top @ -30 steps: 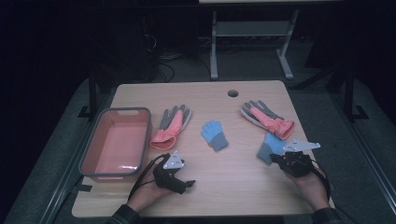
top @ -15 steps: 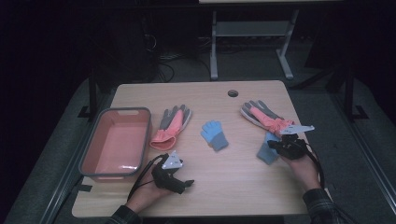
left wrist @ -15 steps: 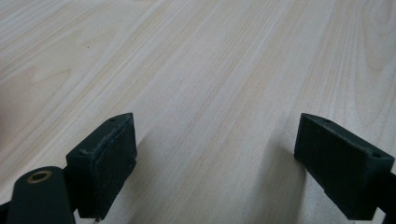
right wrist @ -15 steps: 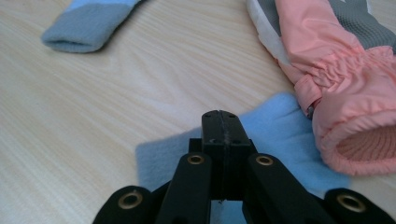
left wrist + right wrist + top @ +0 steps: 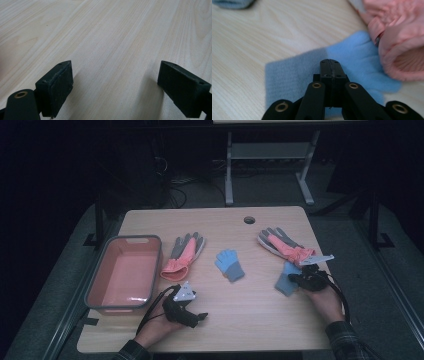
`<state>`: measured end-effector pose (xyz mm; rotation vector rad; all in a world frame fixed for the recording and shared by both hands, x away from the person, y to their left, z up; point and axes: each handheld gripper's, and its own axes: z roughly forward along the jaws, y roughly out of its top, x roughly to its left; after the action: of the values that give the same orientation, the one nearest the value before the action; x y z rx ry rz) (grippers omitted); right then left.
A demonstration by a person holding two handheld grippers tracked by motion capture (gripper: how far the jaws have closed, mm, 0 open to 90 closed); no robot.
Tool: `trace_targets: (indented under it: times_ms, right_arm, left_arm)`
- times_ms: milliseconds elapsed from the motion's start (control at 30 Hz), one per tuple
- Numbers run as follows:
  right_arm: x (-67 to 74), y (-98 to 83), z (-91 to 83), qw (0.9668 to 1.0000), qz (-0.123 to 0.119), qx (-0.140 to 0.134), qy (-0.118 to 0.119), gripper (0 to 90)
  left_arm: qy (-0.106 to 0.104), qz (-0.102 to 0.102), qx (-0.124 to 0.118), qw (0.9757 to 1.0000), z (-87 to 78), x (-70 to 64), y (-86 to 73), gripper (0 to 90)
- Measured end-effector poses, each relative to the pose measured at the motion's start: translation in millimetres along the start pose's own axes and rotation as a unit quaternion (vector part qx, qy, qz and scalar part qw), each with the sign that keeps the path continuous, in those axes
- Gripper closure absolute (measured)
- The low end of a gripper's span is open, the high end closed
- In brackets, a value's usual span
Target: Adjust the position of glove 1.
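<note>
A pink tray with a grey rim sits at left. Two gloves are grey and salmon-pink; two small gloves are blue. The table is pale wood-grain.

Bin: pink inside, grey rim, at the tabletop's left edge, long side along that edge.
Left pink-and-grey glove: flat, just right of the bin, fingers toward the far edge, pink cuff toward the near edge.
Middle blue glove: near the tabletop's centre, apart from the others.
Cable hole: dark, round, by the far edge, right of centre.
Tabletop: pale wood grain.
</note>
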<state>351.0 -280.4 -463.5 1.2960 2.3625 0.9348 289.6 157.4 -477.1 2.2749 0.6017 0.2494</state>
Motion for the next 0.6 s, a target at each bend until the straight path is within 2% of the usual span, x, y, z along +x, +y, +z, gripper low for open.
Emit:
trace_targets:
  times_ms: [167,600]
  right_arm:
    - [2.3,-1.1,1.4,1.0,-0.004,0.002,0.002,90.0]
    - [34.8,3.4,6.4,0.9984,-0.034,0.009,0.045,90.0]
  left_arm:
    - [0.0,-0.001,0.0,1.0,0.0,-0.2,-0.1,12.4]
    - [-0.001,0.003,0.003,1.0,-0.1,0.4,0.3,12.4]
